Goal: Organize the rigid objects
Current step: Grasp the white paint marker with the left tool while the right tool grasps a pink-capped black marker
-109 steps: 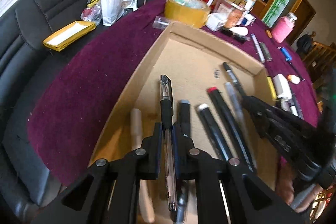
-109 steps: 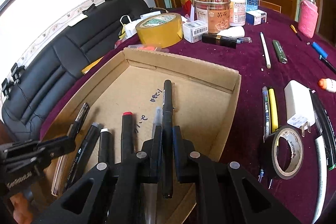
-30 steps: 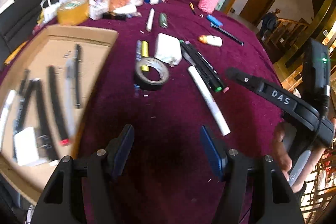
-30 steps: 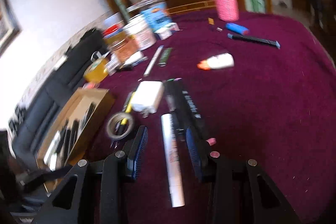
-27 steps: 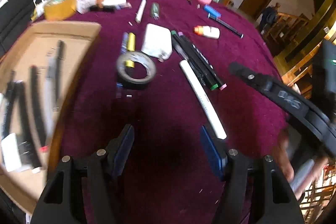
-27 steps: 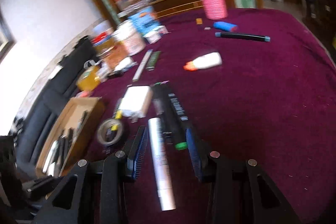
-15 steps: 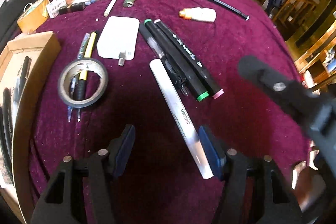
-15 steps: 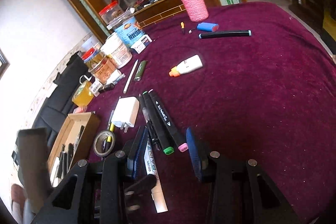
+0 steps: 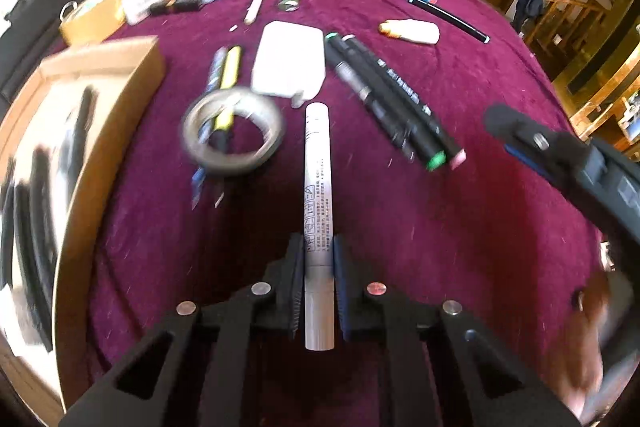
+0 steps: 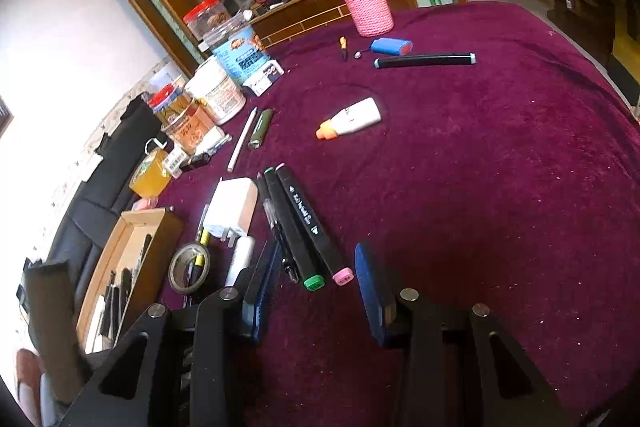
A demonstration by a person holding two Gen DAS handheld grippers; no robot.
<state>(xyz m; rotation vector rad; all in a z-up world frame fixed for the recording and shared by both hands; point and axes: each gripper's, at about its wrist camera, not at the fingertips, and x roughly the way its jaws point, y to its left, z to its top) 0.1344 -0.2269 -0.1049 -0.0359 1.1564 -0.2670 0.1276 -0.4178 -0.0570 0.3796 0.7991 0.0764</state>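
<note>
A white marker lies on the maroon tablecloth, pointing away from me. My left gripper has its jaws closing, and both pads press on the marker's near end. The right gripper stands open just above the cloth with nothing between its pads. Two black markers with green and pink caps end just in front of it. At the left, a cardboard tray holds several dark pens. The white marker shows partly behind the right gripper's left finger.
A grey tape roll lies over a yellow pen beside a white charger. Farther back are a small white bottle, a long black pen, a pink cup, and jars and boxes along the far edge.
My left gripper has moved forward and down over the white marker, and its jaws have closed from wide apart onto it. The right gripper has stayed in place, still open.
</note>
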